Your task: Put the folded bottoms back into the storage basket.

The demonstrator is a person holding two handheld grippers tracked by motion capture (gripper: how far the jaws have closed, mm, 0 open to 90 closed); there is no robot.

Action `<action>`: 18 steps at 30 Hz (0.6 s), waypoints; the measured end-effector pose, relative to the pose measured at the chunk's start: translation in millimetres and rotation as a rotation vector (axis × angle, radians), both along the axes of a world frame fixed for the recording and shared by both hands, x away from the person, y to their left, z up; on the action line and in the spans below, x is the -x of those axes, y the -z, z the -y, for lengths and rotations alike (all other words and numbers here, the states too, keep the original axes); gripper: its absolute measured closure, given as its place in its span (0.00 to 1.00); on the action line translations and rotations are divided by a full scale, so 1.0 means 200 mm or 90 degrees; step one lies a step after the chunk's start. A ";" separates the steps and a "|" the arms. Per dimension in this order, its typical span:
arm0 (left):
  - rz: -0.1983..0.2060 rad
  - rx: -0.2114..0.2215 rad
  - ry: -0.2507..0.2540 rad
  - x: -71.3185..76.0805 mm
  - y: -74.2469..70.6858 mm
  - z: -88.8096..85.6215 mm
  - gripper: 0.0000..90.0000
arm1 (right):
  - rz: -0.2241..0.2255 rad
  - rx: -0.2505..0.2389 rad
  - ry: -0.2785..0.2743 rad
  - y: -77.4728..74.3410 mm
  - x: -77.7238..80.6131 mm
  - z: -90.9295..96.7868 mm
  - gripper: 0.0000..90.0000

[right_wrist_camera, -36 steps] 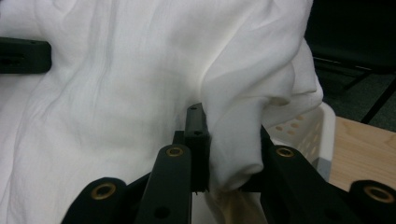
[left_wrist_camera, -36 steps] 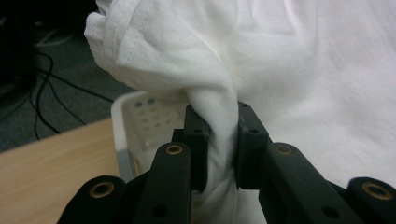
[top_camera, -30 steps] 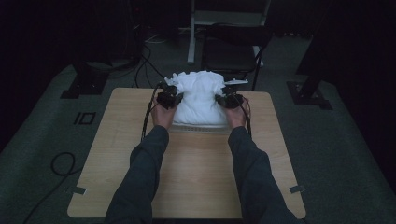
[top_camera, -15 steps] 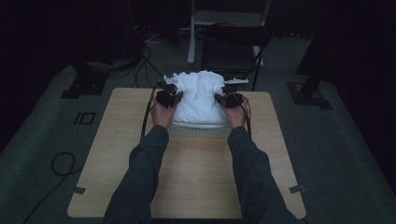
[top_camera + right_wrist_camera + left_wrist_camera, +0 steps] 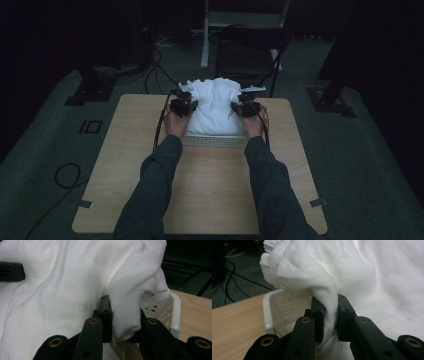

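A white cloth (image 5: pixel 214 104) is bunched up over a white perforated basket (image 5: pixel 215 141) at the far middle of the wooden table (image 5: pixel 200 195). My left gripper (image 5: pixel 186 106) is at the cloth's left side, shut on a fold of the white cloth (image 5: pixel 329 312) over the basket's corner (image 5: pixel 270 315). At the cloth's right side my right gripper (image 5: pixel 244 108) is shut on another bunched fold of the cloth (image 5: pixel 125 317), next to the basket's wall (image 5: pixel 165 312). The other gripper (image 5: pixel 11 271) shows at the far left of the right gripper view.
A dark chair (image 5: pixel 247 57) and a white stand (image 5: pixel 205 35) are beyond the table's far edge. Cables (image 5: pixel 155 65) lie on the grey floor behind and to the left. Bare wood spreads across the table's near half between the person's forearms.
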State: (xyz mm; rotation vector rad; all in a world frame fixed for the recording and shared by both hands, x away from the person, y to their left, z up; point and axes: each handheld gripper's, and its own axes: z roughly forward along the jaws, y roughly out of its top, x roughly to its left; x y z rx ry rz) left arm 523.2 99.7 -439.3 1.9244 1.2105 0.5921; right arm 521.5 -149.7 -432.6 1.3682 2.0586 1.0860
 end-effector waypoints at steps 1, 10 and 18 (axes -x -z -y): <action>-0.005 -0.004 0.003 0.00 0.01 0.00 0.87 | -0.007 -0.002 0.001 0.02 0.00 0.00 0.87; -0.051 -0.018 0.013 0.00 0.06 -0.01 0.87 | -0.058 0.008 0.001 0.12 0.02 -0.01 0.87; -0.081 -0.032 0.012 -0.01 0.11 0.00 0.86 | -0.088 0.024 0.004 0.15 0.01 -0.01 0.87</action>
